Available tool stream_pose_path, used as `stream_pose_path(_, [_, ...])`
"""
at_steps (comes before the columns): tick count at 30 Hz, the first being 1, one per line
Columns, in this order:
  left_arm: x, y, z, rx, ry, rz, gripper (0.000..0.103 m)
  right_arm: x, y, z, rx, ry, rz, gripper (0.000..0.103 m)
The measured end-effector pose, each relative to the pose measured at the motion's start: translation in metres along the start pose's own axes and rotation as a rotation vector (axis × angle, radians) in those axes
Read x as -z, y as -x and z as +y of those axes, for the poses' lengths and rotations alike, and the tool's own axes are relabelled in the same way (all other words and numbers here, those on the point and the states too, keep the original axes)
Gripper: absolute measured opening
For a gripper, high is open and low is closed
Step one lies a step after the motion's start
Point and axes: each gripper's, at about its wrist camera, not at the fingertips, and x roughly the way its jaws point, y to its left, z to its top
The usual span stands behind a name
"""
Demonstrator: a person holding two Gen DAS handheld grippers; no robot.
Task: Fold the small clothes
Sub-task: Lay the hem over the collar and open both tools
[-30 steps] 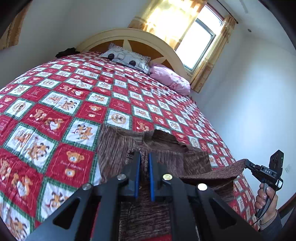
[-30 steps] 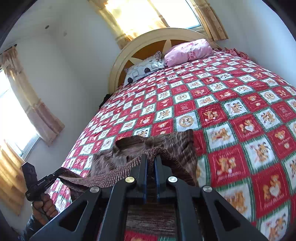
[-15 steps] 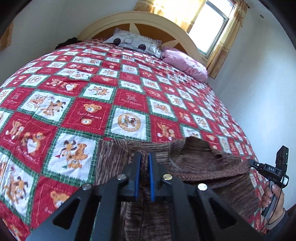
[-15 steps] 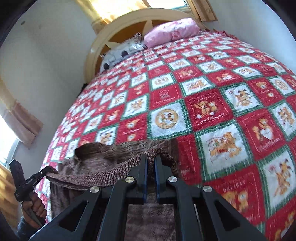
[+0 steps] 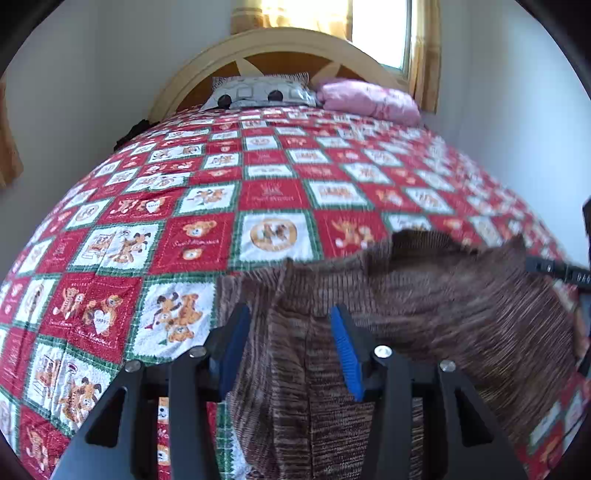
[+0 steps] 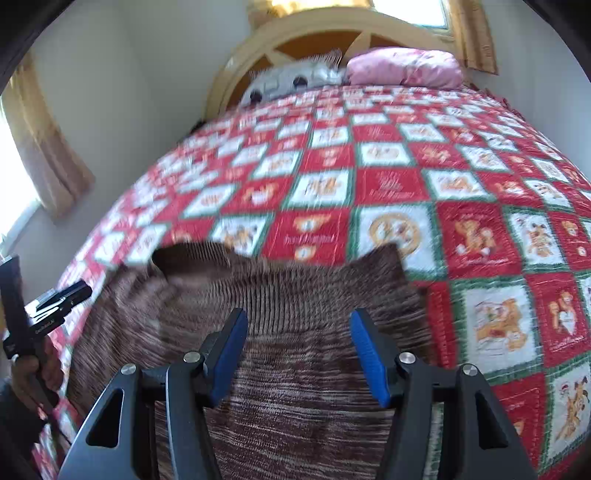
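A brown knitted sweater (image 5: 424,306) (image 6: 295,369) lies on the red and white patchwork quilt (image 5: 269,192) (image 6: 476,236), with its ribbed edge folded over toward the collar (image 6: 192,254). My left gripper (image 5: 288,317) hangs low over the sweater's left part. Its jaws are opening, and slack fabric lies between the blue pads without being pressed. My right gripper (image 6: 299,319) stands over the right part, jaws also opening, with the knit below them. The right gripper's black fingers (image 5: 546,266) show at the left wrist view's right edge. A hand (image 6: 33,373) carries the left one.
A grey patterned pillow (image 5: 258,92) and a pink pillow (image 5: 369,99) lie against the curved wooden headboard (image 5: 280,44). There is a bright window (image 5: 380,33) with curtains behind the bed, and another curtain (image 6: 48,147) on the left wall. A white wall runs along the bed's right side.
Both grippers carried the sweater's ribbed edge forward and down toward the collar. Their jaws, shut on the knit before, have since spread and let the fabric drop onto the sweater.
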Motion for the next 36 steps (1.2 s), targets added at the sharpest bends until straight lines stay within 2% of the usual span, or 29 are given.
stream_pose_path(1, [0.003,-0.011,-0.006,-0.072,-0.026,0.035,0.053,0.000,-0.007,0.000,0.038,0.003,0.017,0.059])
stream_pose_path(3, [0.007,-0.031,-0.005,-0.141,-0.040,0.081,0.055,0.000,-0.024,-0.016,0.096,-0.072,0.077,0.059])
stream_pose_path(5, [0.011,-0.036,0.000,-0.175,-0.034,0.067,0.072,0.002,-0.030,-0.025,0.062,-0.108,0.083,0.059])
stream_pose_path(9, [0.013,-0.018,0.010,-0.156,0.010,0.058,0.071,0.008,-0.001,-0.021,0.041,-0.106,0.057,0.059])
stream_pose_path(11, [0.021,0.002,0.015,-0.124,0.042,0.050,0.070,0.017,0.017,-0.019,0.031,-0.098,0.045,0.059])
stream_pose_path(15, [0.047,0.045,0.019,-0.058,0.086,0.026,0.070,0.057,0.066,-0.019,0.014,-0.109,0.013,0.059])
stream_pose_path(19, [0.085,0.070,0.021,0.020,0.124,0.067,0.068,0.105,0.102,-0.029,0.033,-0.142,0.011,0.059])
stream_pose_path(22, [0.106,0.073,0.018,0.057,0.126,0.099,0.062,0.132,0.112,-0.034,0.010,-0.165,0.037,0.059])
stream_pose_path(23, [0.108,0.070,0.017,0.065,0.132,0.113,0.056,0.137,0.111,-0.034,-0.003,-0.166,0.052,0.056])
stream_pose_path(26, [0.113,0.056,0.021,0.102,0.186,0.157,0.047,0.147,0.105,-0.037,-0.041,-0.211,0.046,0.054])
stream_pose_path(27, [0.112,0.056,0.023,0.106,0.195,0.150,0.043,0.148,0.102,-0.040,-0.049,-0.235,0.042,0.047])
stream_pose_path(28, [0.110,0.054,0.024,0.132,0.202,0.154,0.028,0.148,0.100,-0.041,-0.046,-0.249,0.039,0.040])
stream_pose_path(29, [0.109,0.052,0.025,0.160,0.212,0.159,0.010,0.147,0.099,-0.040,-0.043,-0.254,0.040,0.020])
stream_pose_path(30, [0.109,0.051,0.027,0.186,0.230,0.164,0.010,0.147,0.097,-0.040,-0.061,-0.257,0.048,0.015])
stream_pose_path(32, [0.109,0.051,0.036,0.229,0.284,0.162,0.009,0.148,0.099,-0.038,-0.082,-0.264,0.049,0.013])
stream_pose_path(36, [0.113,0.065,0.045,0.258,0.316,0.140,0.008,0.147,0.122,-0.030,-0.080,-0.236,0.021,0.010])
